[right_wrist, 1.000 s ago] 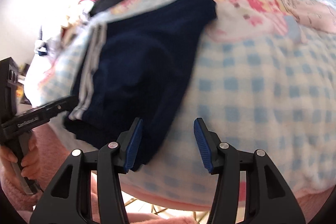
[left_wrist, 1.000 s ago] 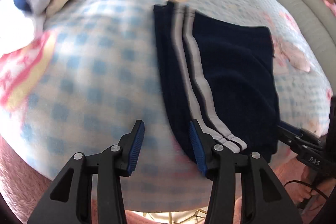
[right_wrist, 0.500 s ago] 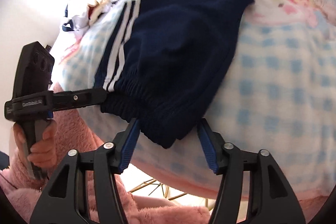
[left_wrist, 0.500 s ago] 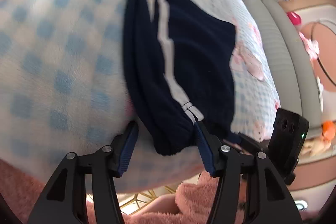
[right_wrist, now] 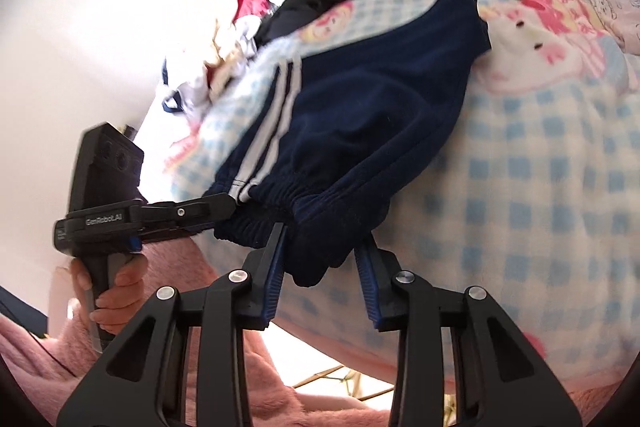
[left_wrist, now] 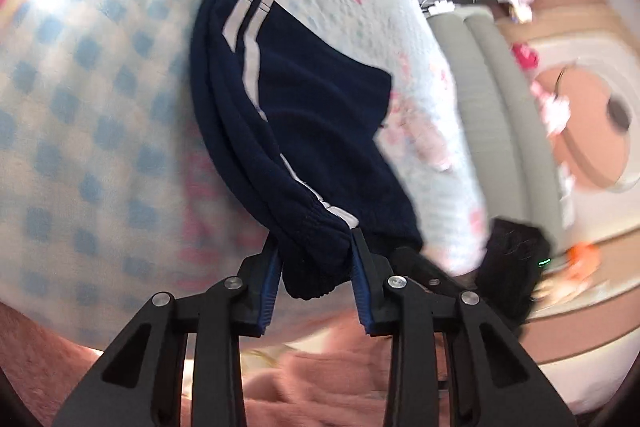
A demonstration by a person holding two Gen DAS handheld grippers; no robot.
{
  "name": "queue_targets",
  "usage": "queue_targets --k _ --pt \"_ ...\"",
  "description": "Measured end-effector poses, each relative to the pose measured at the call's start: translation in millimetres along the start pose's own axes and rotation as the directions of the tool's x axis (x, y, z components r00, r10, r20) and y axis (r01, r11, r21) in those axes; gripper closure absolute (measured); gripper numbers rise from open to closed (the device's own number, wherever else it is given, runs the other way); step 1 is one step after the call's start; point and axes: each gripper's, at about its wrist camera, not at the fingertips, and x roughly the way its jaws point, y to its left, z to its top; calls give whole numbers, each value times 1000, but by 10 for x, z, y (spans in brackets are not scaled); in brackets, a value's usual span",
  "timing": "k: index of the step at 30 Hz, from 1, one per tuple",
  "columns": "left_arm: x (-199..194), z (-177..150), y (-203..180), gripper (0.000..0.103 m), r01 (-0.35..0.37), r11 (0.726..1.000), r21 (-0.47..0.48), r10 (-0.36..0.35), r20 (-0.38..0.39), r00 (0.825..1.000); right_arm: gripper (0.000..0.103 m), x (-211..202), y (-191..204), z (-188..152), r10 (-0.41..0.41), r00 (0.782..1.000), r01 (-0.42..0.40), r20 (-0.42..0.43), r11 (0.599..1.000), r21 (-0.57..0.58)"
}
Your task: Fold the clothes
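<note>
Navy trousers with white side stripes point(left_wrist: 304, 131) lie folded on a blue-checked blanket point(left_wrist: 88, 115). Their elastic waistband hangs at the near edge. My left gripper point(left_wrist: 316, 267) is shut on the striped end of the waistband. My right gripper point(right_wrist: 324, 259) is shut on the other end of the waistband point(right_wrist: 304, 223). The left gripper also shows in the right wrist view point(right_wrist: 224, 209), pinching the band beside the stripes. The trousers point(right_wrist: 360, 115) are slightly lifted at the near end.
A pile of mixed clothes point(right_wrist: 256, 11) with a black garment point(right_wrist: 320, 3) lies at the far end of the blanket. A grey sofa edge point(left_wrist: 492, 95) runs along the right. A pink fleece point(right_wrist: 72, 359) lies below the bed edge.
Both grippers moved in around the waistband and closed on it. The near end of the trousers has bunched and lifted a little off the blanket.
</note>
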Motion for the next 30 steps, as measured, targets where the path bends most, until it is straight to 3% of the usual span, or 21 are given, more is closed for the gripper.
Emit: queue_targets --k 4,8,12,14,18,20,23,25,28,30 --pt "22 209 -44 67 36 999 -32 -36 5 999 62 0 4 243 37 999 -38 24 998 50" --pt "177 660 -78 54 45 998 -32 -43 58 997 56 21 31 577 54 996 -57 68 997 57" --pt "214 1039 -41 43 82 996 -29 -77 150 986 52 197 -155 960 -4 993 -4 120 998 65" --pt "236 1136 -77 42 52 999 2 -51 199 979 52 334 -259 1125 -43 989 31 141 996 87" --pt "185 1045 -184 42 -93 985 145 56 242 969 50 314 -328 1219 -34 983 15 178 994 108" --pt "244 936 -251 42 -146 956 255 85 235 968 48 227 -316 1199 -44 978 28 203 996 81" --pt "346 774 -306 42 -216 890 402 135 220 966 46 155 -350 1179 -106 972 93 210 993 71" --pt "394 760 -263 42 -234 876 422 161 201 966 46 138 -434 1169 -136 970 119 201 989 91" --pt "447 781 -126 42 -260 884 388 193 204 960 46 137 -571 1079 -155 973 141 168 986 94" --pt "486 782 -46 42 -303 877 373 239 210 948 45 203 -619 1015 -165 978 157 129 985 75"
